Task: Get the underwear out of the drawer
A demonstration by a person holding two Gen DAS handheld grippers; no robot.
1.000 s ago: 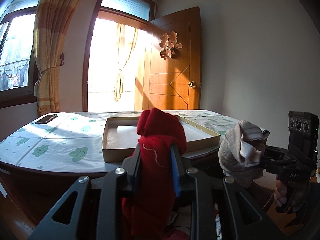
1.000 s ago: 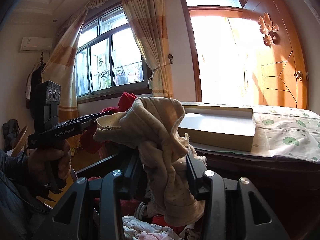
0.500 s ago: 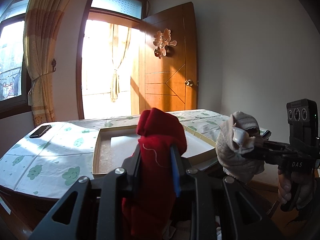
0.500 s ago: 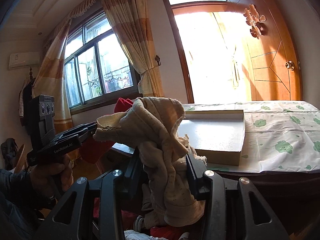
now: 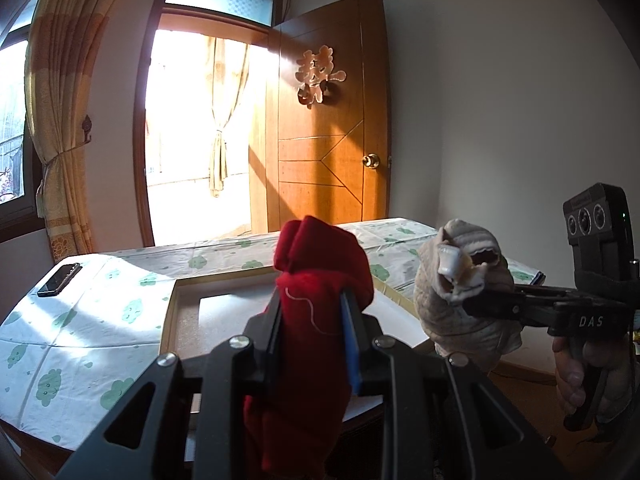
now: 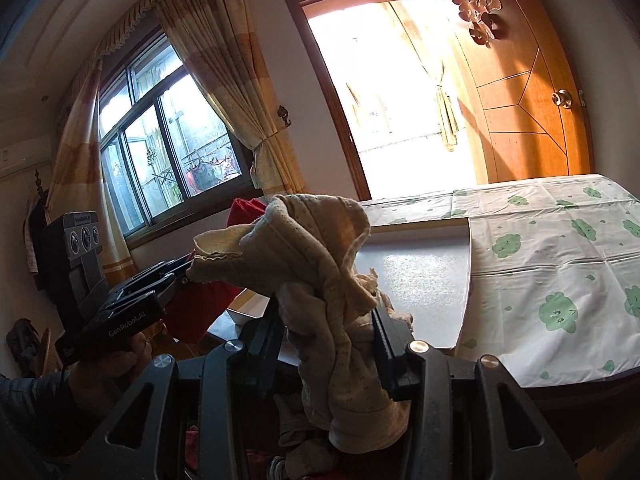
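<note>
Left wrist view: left gripper (image 5: 313,334) jaws clamp red underwear (image 5: 320,280); right gripper (image 6: 328,328) jaws clamp cream underwear (image 6: 316,248).

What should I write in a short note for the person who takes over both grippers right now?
Left gripper: shut on the red underwear, which hangs below the jaws.
Right gripper: shut on the beige underwear, bunched above the jaws and drooping below them.
Both pieces are in the air, near the front edge of the table, close to the shallow open box on it.
Done: two pieces appear lifted out; the drawer itself is not clearly in view.
Left: set both pieces down, probably on the table or in the box. More clothes lie below the right gripper, so further picks may follow.
</note>
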